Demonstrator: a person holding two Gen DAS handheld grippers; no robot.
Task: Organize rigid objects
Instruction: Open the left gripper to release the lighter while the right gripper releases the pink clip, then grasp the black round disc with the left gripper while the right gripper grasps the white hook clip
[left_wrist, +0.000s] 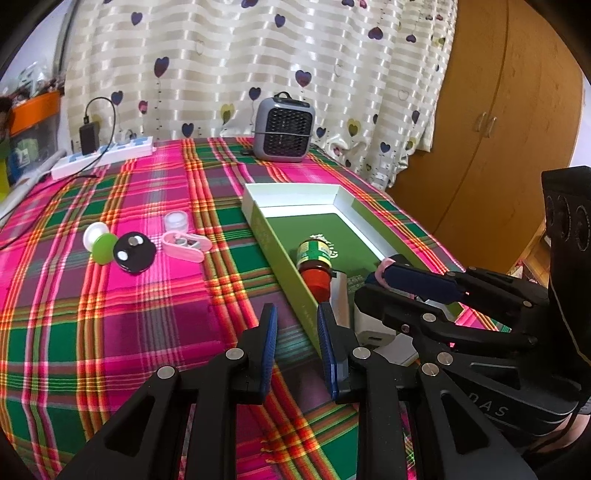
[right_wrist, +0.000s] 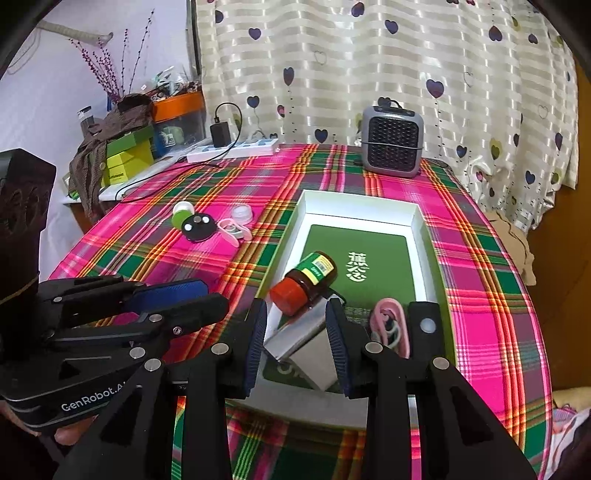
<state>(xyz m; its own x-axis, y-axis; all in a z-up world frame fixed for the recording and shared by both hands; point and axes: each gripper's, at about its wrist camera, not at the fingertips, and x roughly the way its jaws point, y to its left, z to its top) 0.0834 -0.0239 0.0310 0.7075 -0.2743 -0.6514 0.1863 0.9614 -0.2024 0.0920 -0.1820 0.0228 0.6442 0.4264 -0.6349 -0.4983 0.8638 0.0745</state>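
Claws (left_wrist: 297, 350) (right_wrist: 297, 347) apart — bottle (right_wrist: 304, 280) boxed

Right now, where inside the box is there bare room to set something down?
The far half of the box, beyond the bottle, is bare. The near end is crowded: bottle, white block, pink case.

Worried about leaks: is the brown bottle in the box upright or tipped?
Tipped. The brown bottle lies on its side in the box, red cap toward the camera.
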